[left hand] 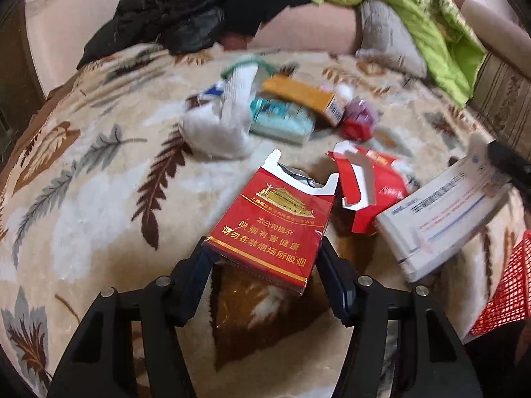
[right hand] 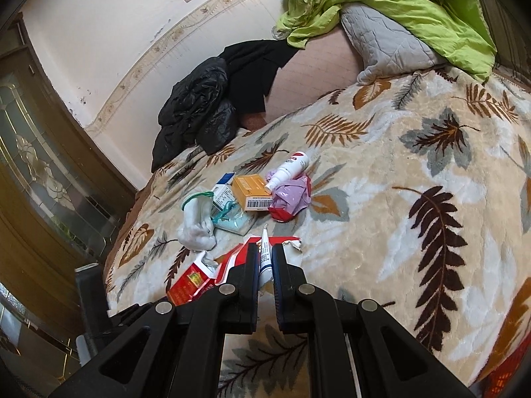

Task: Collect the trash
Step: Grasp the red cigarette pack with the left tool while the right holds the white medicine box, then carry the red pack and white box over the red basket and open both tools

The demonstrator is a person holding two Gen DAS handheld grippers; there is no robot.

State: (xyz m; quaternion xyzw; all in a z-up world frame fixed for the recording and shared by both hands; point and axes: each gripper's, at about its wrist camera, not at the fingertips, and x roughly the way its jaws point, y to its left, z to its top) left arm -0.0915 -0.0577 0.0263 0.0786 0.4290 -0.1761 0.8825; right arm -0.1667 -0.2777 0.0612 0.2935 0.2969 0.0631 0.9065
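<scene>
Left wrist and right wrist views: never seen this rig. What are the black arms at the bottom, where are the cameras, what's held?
No robot here: a person carries a two-finger gripper in each hand, each with a fisheye camera looking along its jaws. In the left wrist view, the left gripper clamps a red cigarette pack. In the right wrist view, the right gripper pinches a flattened white tube. Everything lies on a leaf-print blanket: a torn red carton, an orange box, a white spray bottle, a white sock. A red mesh basket sits at the left view's right edge.

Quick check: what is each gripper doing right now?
Left gripper: closed on the red cigarette pack.
Right gripper: closed on a flat white box.
</scene>
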